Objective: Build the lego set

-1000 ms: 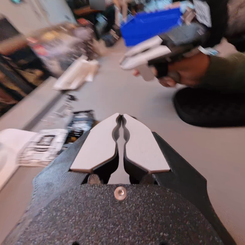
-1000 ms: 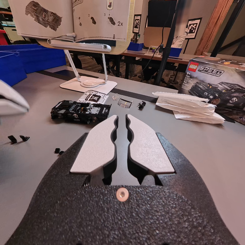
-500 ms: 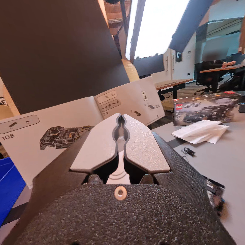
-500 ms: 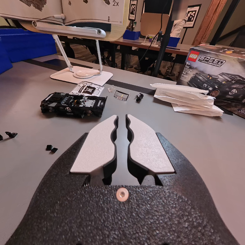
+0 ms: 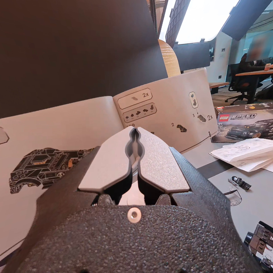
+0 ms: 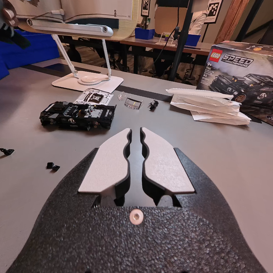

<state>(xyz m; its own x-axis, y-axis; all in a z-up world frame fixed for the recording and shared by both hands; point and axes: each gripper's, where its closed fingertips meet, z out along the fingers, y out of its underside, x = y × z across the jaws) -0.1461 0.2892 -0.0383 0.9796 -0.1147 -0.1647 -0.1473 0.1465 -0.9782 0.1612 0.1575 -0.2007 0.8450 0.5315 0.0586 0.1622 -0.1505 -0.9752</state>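
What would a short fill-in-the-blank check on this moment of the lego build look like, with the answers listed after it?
1. The left gripper has its jaws ____ and points at the open instruction booklet.
2. The right gripper hovers with a narrow gap between its jaws and holds ____.
3. The partly built black car has no ____ mounted on its axles.
4. The clear windscreen piece lies between the car and the stack of ____ paper bags.

Missing words: shut; nothing; wheels; white
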